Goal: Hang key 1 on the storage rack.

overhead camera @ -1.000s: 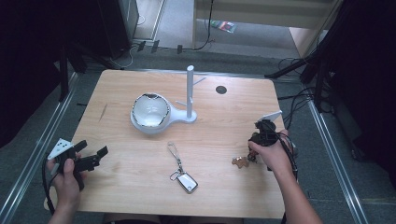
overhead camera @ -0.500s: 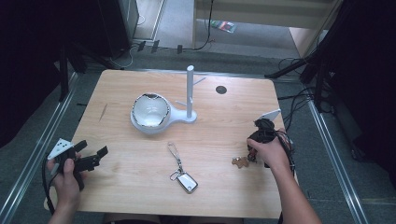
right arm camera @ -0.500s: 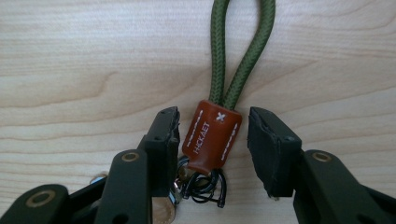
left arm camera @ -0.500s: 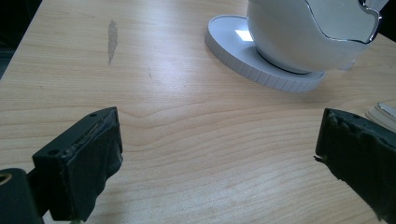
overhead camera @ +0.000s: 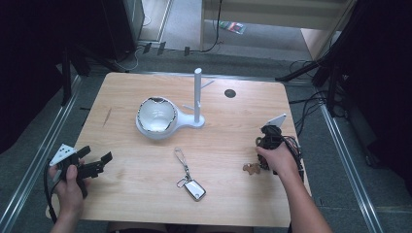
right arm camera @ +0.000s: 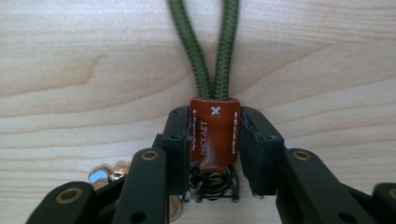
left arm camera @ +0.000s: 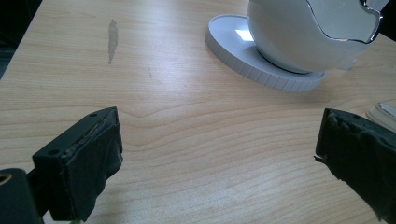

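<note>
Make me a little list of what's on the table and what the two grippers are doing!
table: light wood
white stand: upright post on a round base
bowl: white, silver jagged rim, sits on the stand's base
middle of table: car key on a ring with a clip
left gripper: open, holding nothing, near the table's left edge
right gripper: shut on the brown leather tag
green cord: doubled, runs out of the tag

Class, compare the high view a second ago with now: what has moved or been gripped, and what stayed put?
Almost nothing. The right tongs stay shut on the brown leather tab of the green cord keyring. The left tongs stay open, and the white stand and key fob lie unmoved.
</note>
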Demonstrator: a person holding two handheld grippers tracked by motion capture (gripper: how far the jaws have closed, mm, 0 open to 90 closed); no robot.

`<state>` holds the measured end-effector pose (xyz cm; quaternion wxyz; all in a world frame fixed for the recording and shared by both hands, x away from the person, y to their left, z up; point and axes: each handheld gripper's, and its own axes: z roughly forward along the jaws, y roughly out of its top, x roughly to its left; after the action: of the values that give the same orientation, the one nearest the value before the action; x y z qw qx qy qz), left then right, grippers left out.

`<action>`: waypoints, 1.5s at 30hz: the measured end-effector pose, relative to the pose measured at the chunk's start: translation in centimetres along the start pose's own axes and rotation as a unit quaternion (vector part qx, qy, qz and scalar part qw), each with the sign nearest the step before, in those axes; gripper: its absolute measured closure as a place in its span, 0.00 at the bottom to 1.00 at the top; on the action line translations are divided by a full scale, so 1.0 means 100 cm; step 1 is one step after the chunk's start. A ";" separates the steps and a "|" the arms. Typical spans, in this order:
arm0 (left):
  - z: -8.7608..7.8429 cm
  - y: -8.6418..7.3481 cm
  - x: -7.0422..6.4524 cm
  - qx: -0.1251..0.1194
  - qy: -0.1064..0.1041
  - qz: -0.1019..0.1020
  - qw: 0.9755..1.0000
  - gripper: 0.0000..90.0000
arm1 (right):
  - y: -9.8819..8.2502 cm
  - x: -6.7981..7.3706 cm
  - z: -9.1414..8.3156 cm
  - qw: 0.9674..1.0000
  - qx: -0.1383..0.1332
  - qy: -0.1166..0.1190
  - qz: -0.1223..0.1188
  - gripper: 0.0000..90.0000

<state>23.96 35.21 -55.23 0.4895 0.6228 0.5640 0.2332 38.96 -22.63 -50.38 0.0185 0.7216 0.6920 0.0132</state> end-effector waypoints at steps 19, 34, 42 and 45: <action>0.000 0.000 0.000 0.003 0.000 -0.001 1.000 0.01 | -0.007 -0.004 -0.007 0.998 -0.041 0.023 -0.042 0.77; 0.001 0.000 0.000 0.003 0.000 0.000 1.000 0.01 | -0.017 -0.001 -0.036 0.990 -0.112 0.061 -0.053 0.77; 0.001 0.000 0.000 0.003 0.000 0.000 1.000 0.01 | -0.019 0.004 -0.047 0.984 -0.143 0.076 -0.069 0.77; 0.001 0.000 0.000 0.003 0.000 0.000 1.000 0.01 | -0.020 0.008 -0.054 0.979 -0.168 0.079 -0.086 0.77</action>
<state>24.05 35.20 -55.24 0.4875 0.6245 0.5647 0.2312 36.72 -21.65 -45.09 0.0858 0.6428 0.7384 0.1849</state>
